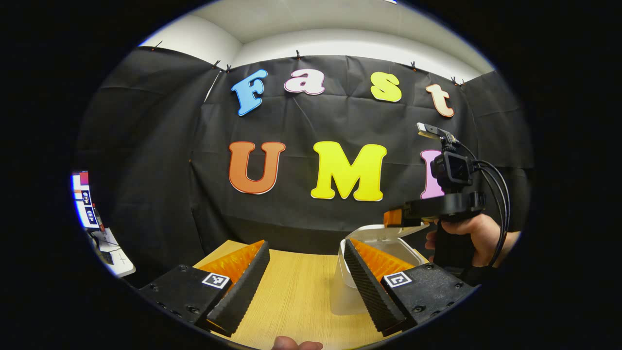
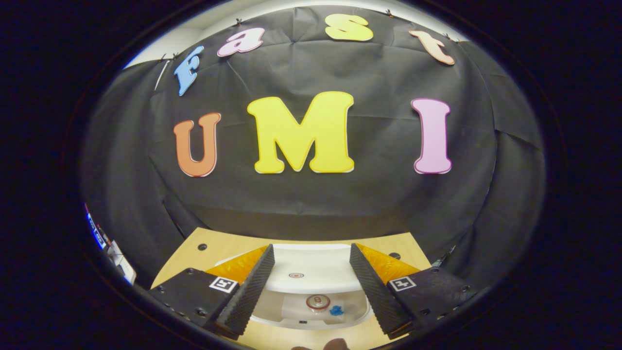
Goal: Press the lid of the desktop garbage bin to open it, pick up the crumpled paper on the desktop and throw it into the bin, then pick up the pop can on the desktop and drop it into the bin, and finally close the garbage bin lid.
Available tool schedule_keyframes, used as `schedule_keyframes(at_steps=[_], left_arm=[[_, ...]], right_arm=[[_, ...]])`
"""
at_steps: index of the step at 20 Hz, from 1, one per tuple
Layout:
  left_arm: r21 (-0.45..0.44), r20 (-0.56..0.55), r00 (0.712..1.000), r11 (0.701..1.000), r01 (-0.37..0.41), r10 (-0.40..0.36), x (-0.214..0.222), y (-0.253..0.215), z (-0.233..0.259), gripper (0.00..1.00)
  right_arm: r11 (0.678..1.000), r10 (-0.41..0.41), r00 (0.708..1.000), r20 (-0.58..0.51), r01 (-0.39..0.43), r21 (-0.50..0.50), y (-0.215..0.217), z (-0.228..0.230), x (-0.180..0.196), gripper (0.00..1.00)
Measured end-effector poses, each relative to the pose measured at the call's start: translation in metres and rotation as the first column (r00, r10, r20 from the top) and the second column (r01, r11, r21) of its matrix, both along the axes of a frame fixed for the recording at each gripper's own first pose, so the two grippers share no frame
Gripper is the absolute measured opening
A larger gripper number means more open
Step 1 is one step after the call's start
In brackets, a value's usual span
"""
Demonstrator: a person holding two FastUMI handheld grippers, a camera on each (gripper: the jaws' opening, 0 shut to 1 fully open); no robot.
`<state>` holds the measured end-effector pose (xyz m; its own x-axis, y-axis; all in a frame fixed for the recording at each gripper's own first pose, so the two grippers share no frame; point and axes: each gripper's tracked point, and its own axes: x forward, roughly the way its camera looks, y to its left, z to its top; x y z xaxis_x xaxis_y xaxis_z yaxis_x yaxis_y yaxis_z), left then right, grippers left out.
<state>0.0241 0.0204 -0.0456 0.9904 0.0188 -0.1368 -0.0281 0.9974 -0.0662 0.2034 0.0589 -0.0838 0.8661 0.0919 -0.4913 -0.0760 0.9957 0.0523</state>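
Where tool (image 1: 306, 287) hides bin (image 1: 347, 291), gaping

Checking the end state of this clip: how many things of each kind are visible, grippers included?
garbage bin: 1, lid up
pop can: 1, inside the bin
crumpled paper: 1, blue, inside the bin beside the can
grippers: 2, left gripper and right gripper, both open
Total: 5

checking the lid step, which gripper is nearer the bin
Right. The right gripper hangs open directly over the open bin; the left gripper sits open beside the bin, over bare table.
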Motion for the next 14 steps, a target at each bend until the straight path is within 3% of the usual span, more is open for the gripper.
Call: schedule_keyframes(at_steps=[14], left_arm=[[0.014, 0.006, 0.999, 0.999, 0.035, -0.035, 0.002, -0.006, 0.001, 0.99]], right_arm=[[1.000, 0.000, 0.997, -0.075, -0.002, -0.027, -0.001, -0.060, -0.054, 0.95]])
